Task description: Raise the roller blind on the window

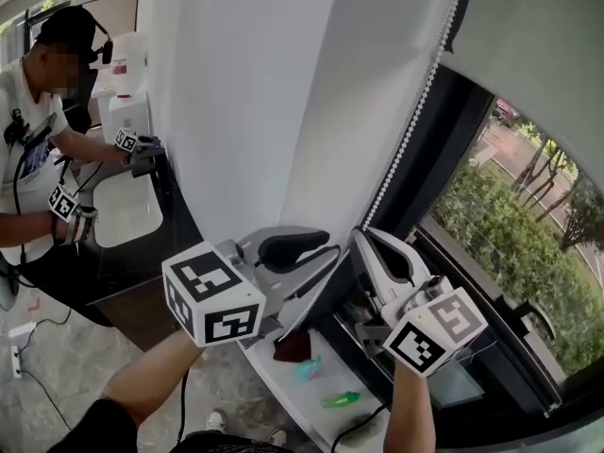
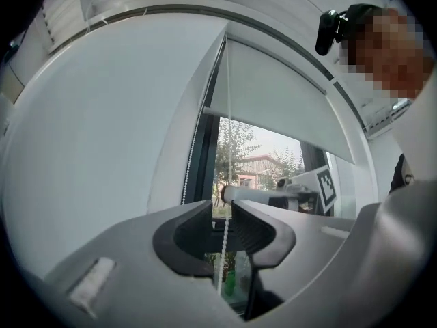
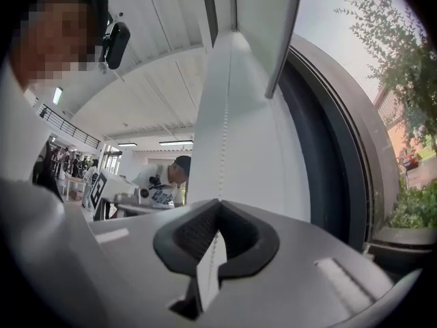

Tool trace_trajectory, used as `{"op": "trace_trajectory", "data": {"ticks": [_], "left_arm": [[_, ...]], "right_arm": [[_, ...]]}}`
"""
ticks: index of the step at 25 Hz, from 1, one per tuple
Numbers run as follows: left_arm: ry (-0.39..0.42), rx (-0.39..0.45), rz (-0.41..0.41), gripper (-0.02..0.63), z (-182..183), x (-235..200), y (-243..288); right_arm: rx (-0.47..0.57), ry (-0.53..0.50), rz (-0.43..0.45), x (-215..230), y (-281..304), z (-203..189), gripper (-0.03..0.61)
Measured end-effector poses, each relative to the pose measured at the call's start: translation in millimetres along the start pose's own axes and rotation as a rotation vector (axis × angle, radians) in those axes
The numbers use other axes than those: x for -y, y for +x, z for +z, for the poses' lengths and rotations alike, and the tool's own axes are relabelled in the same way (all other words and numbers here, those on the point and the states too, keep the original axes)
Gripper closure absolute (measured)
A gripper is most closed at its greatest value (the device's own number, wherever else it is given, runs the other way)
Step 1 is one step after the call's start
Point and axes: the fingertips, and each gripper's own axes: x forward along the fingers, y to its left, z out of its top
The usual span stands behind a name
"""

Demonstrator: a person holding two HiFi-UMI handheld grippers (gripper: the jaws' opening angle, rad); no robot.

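Now the right gripper [image 3: 218, 200] is clamping the bead chain [image 3: 226, 115] beside the partly raised roller blind [image 2: 280, 108], mid-haul. The left gripper [image 2: 222, 207] is standing open around the chain, not pinching it. The next move probably calls for a steady downward pull from the right.

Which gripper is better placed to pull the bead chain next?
Right. The right gripper is shut on the bead chain at its jaw tips, ready to pull. The left gripper is open, with the chain hanging between its parted jaws, so it would have to close first.
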Motion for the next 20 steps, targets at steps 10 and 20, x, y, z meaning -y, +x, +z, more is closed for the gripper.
{"op": "trace_trajectory", "data": {"ticks": [10, 20], "left_arm": [[0.055, -0.033, -0.025, 0.520, 7.5, 7.7, 26.6], [0.096, -0.056, -0.019, 0.537, 7.4, 8.3, 36.2]], "right_arm": [[-0.238, 0.021, -0.020, -9.7, -8.2, -126.2, 0.571], [-0.261, 0.044, -0.023, -16.1, -14.4, -142.7, 0.571]]}}
